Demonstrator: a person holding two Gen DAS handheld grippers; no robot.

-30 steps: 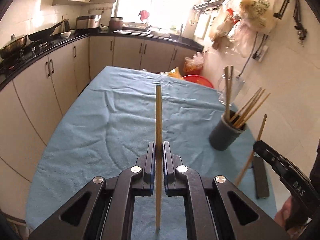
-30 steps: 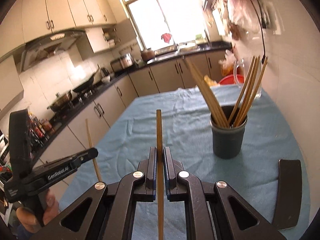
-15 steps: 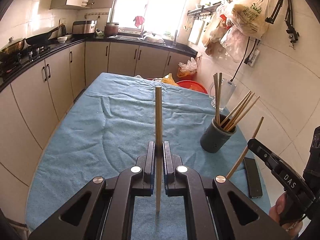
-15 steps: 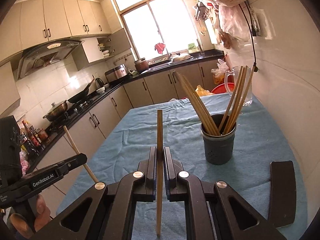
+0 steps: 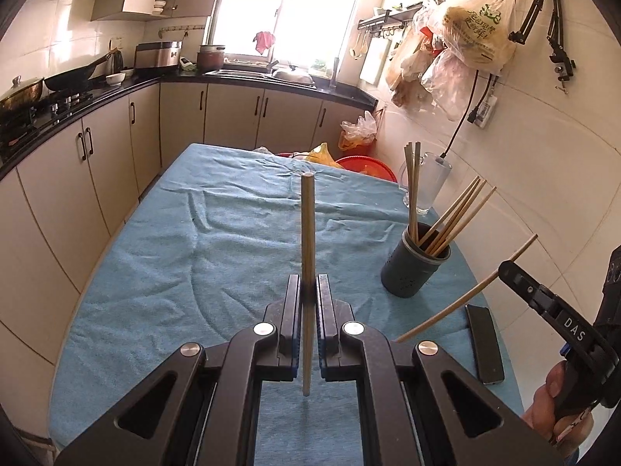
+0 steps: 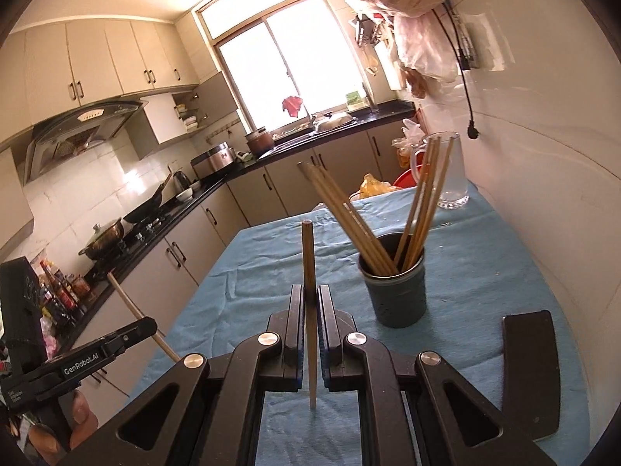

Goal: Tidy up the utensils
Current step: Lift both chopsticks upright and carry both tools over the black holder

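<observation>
My left gripper [image 5: 308,283] is shut on a wooden chopstick [image 5: 307,233] that stands upright above the blue tablecloth. My right gripper [image 6: 309,295] is shut on another wooden chopstick [image 6: 308,260], also upright. A dark grey holder cup [image 5: 413,268] with several chopsticks stands at the table's right side; it also shows in the right wrist view [image 6: 394,291], ahead and to the right. In the left wrist view the right gripper [image 5: 508,270] appears at the far right with its chopstick [image 5: 462,303] tilted. In the right wrist view the left gripper [image 6: 149,324] is at the lower left.
A black phone [image 5: 484,343] lies flat near the table's right front edge, also in the right wrist view [image 6: 529,372]. A glass mug [image 5: 431,182] stands behind the cup by the wall. A red basin [image 5: 365,165] sits beyond the table's far end. Cabinets line the left.
Both grippers have risen and drawn back from the table, each still holding its chopstick. The cup now looks smaller and farther. The right gripper's chopstick leans flatter in the left view.
</observation>
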